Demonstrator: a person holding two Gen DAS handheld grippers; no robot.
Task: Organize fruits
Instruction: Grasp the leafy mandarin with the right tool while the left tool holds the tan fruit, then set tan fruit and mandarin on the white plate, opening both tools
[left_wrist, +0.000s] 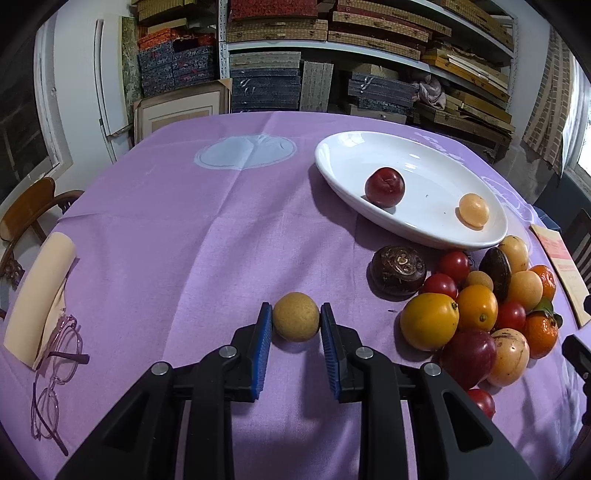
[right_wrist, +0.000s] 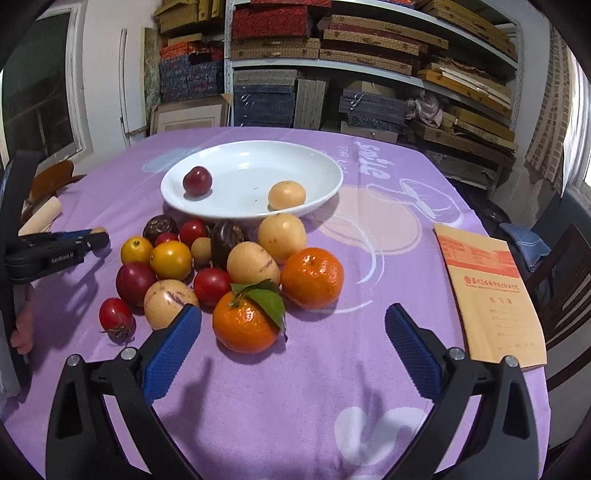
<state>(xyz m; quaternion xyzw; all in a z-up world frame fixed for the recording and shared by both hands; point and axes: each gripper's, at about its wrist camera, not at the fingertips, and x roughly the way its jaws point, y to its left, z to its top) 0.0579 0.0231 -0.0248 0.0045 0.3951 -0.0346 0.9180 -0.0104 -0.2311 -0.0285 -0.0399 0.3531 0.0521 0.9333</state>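
picking the tan fruit

the left gripper (left_wrist: 296, 320) has its fingers closed against a small tan fruit (left_wrist: 296, 316) low centre on the surface. next, likely lift toward the white plate (left_wrist: 332, 173), upper right. right gripper (right_wrist: 293, 332) spread wide, holding nothing.

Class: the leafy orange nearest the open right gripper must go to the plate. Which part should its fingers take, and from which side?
Grip the leafy orange across its round middle, coming from above with the right gripper. Its leaves sit on the top right, so keep the pads below them. A yellow fruit and a second orange crowd its far side, probably blocking a level approach.
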